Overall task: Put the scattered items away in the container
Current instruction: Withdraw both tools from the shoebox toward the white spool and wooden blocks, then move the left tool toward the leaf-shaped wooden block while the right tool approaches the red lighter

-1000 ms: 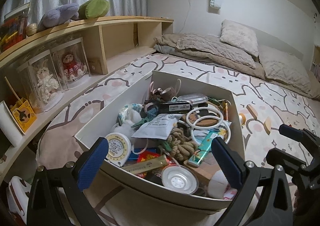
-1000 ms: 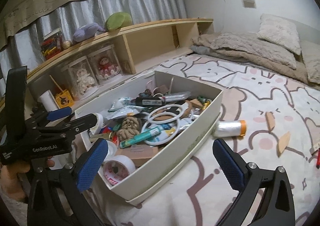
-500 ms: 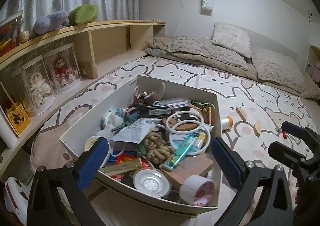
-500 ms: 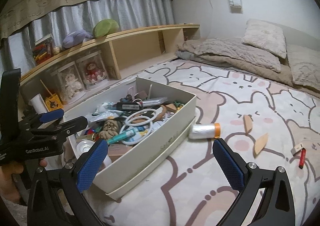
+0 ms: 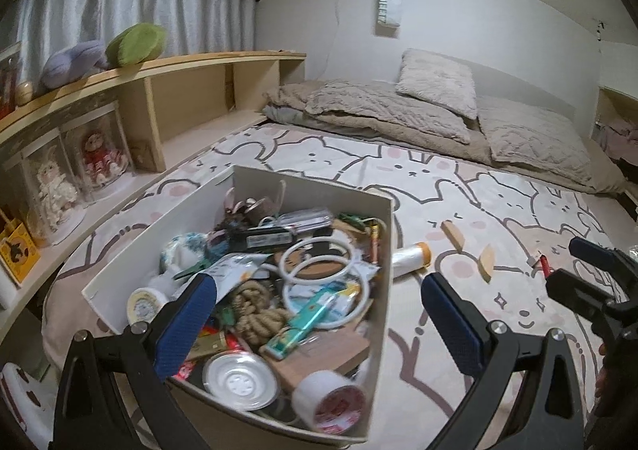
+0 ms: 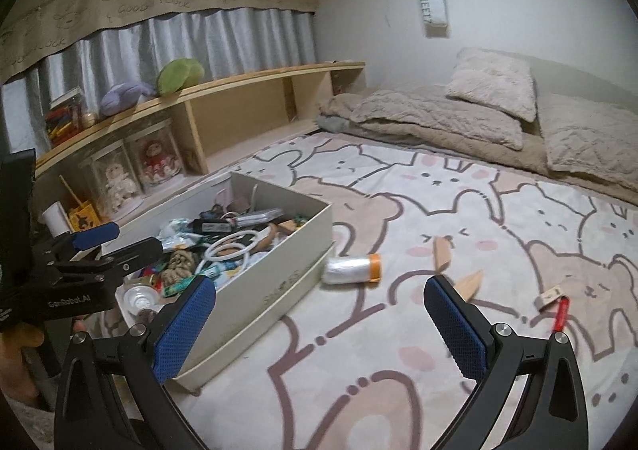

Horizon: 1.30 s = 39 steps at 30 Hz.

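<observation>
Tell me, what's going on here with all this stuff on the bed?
A person is tidying loose things into a box on the bunny-print bedspread, holding a hand-held gripper in each hand. The box is already piled with odds and ends. Both the left hand-held gripper and the right hand-held gripper are open and empty. Left out beside the box: a plastic film roll, two wooden pieces, a small block and a red stick.

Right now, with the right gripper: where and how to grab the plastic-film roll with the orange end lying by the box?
Probably the clear middle of the film roll, from above. It lies on its side on the blanket, apart from the box, orange end away from the box. Set the fingers across its round sides; along its length would likely exceed the opening. The right gripper is open and empty.
</observation>
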Available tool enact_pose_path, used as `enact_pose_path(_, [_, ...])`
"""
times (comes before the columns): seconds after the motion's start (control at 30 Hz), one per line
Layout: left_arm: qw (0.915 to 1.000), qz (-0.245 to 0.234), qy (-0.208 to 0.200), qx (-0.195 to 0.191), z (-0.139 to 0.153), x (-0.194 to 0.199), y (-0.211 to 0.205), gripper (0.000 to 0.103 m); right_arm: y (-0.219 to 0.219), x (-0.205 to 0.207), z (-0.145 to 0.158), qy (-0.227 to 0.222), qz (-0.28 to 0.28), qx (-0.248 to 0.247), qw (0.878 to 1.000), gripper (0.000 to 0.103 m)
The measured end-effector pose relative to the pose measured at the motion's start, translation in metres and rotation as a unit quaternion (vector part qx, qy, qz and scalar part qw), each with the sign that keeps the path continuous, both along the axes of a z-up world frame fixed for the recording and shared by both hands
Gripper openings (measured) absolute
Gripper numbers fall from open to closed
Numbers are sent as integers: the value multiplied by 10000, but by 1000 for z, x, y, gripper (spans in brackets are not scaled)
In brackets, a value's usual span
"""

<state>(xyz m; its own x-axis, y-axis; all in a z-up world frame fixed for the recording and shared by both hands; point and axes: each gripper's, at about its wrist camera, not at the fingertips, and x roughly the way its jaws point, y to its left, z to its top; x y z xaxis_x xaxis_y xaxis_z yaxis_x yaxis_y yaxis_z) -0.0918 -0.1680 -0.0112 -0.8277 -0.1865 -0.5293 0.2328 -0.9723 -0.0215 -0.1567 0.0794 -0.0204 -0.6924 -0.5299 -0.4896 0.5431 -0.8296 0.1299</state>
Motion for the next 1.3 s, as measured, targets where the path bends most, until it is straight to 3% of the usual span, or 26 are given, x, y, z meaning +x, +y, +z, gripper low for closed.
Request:
enact_pose_path(0.63, [9961, -799, 353, 124, 7, -48, 70, 103, 102, -15, 20, 448, -818, 148, 9955, 103])
enact_pose_path(1.0, [9901, -1256, 627, -49, 8, -69, 110, 103, 153, -34, 6, 450, -1333, 51, 9900, 103])
enact_pose_path(1.3, [9846, -1647, 582, -36, -7, -84, 136, 103, 182, -47, -17, 279, -1690, -65, 9852, 103])
